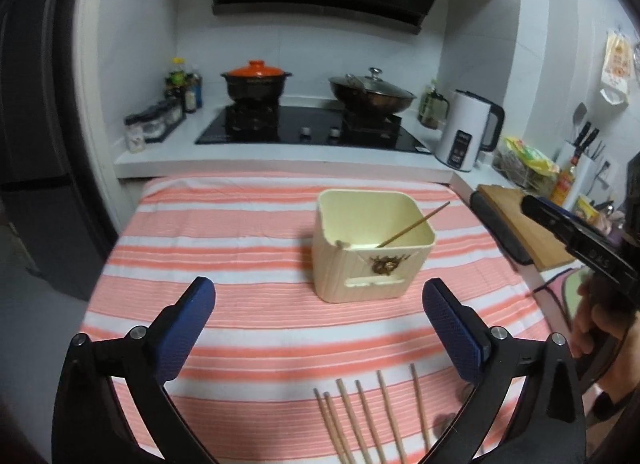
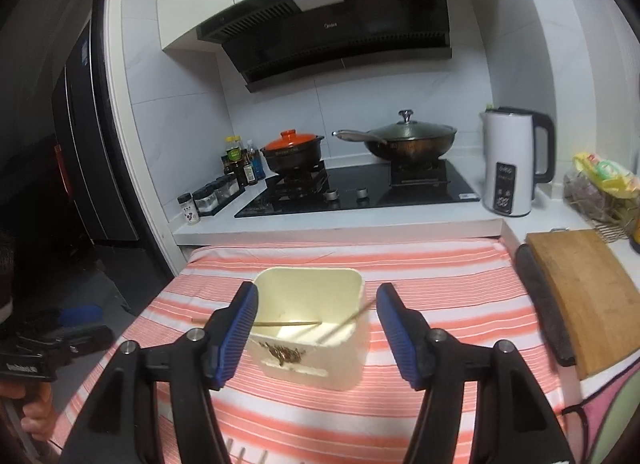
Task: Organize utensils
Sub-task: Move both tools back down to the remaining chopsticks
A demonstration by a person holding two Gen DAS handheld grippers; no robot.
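A cream utensil holder (image 1: pixel 370 248) stands on the striped cloth, with a chopstick (image 1: pixel 416 224) leaning out of it. In the right wrist view the holder (image 2: pixel 310 324) holds two chopsticks: one (image 2: pixel 288 323) lies across the rim, another (image 2: pixel 350 319) leans to the right. Several wooden chopsticks (image 1: pixel 360 420) lie on the cloth near the front edge, between my left gripper's fingers. My left gripper (image 1: pixel 319 330) is open and empty, short of the holder. My right gripper (image 2: pixel 316 328) is open and empty, held just above and in front of the holder.
The table with the pink-striped cloth (image 1: pixel 240 264) meets a white counter with a stove (image 1: pixel 308 129), an orange-lidded pot (image 1: pixel 256 83), a wok (image 1: pixel 372 93) and a white kettle (image 1: pixel 466 129). A wooden cutting board (image 2: pixel 588 296) lies at the right.
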